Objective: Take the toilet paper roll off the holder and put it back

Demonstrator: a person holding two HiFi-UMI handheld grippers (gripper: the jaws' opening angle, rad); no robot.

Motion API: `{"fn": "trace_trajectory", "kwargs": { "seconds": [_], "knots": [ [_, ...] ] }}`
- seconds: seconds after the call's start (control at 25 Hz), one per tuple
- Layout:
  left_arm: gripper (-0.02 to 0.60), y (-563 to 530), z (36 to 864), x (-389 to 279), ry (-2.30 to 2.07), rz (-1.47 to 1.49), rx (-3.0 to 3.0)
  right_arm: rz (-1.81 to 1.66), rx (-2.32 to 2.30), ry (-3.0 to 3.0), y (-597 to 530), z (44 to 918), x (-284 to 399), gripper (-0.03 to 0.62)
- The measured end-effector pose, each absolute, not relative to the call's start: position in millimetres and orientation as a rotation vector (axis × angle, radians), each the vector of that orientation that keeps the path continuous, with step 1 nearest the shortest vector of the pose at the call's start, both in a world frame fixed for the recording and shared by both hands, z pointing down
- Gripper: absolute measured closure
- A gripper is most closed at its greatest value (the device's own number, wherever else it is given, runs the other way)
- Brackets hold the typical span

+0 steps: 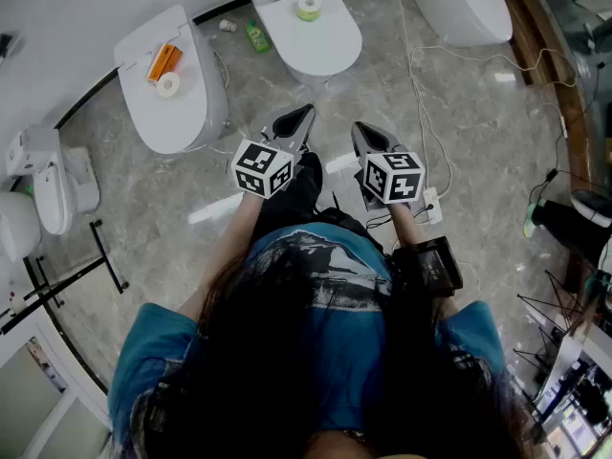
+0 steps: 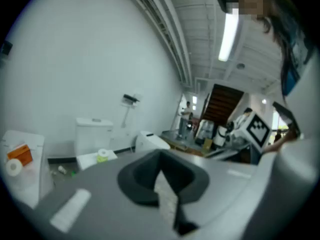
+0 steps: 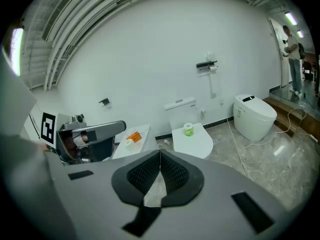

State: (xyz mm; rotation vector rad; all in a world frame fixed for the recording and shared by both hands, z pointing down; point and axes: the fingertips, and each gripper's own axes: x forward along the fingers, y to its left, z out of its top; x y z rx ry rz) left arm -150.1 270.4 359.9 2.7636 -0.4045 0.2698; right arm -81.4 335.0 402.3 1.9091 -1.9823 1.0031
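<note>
A black paper holder (image 3: 206, 64) is fixed high on the white wall, above the middle toilet's tank; it also shows in the left gripper view (image 2: 131, 99). A small white shape hangs under it, too small to identify. One white roll (image 1: 168, 84) lies on the left toilet's lid. A second roll (image 1: 308, 8) with green print stands on the middle toilet's lid (image 3: 188, 129). My left gripper (image 1: 306, 111) and right gripper (image 1: 359, 127) are held side by side at waist height, well short of the toilets. Both are shut with nothing between the pads (image 2: 161, 156) (image 3: 160, 154).
An orange box (image 1: 164, 61) lies beside the roll on the left toilet. A third toilet (image 1: 464, 3) stands at the far right. White cables (image 1: 421, 94) and a power strip (image 1: 432, 204) lie on the marble floor. A green bottle (image 1: 256, 36) stands between the toilets.
</note>
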Motion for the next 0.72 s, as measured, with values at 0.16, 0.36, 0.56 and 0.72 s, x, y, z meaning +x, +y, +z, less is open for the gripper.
{"fn": "trace_trajectory", "kwargs": {
  "seconds": [0.16,0.36,0.56,0.72],
  "knots": [
    [0.588,223.4,360.5,-128.2,-0.407,0.282,2.760,1.003,1.896,-1.985,285.9,400.4,-58.3,0.579],
    [0.588,175.2,367.3,-108.1,-0.410,0.286,2.742,1.024,1.860,-1.967,239.6,407.8,-39.3,0.579],
    [0.588,142.1,364.7,-95.5,-0.426,0.270,2.735,1.020,1.849,-1.963,207.5,407.7,-24.7,0.579],
    [0.589,123.3,373.1,-91.9,-0.442,0.278,2.709,1.000,1.831,-1.961,183.9,407.9,-16.5,0.579]
  ]
}}
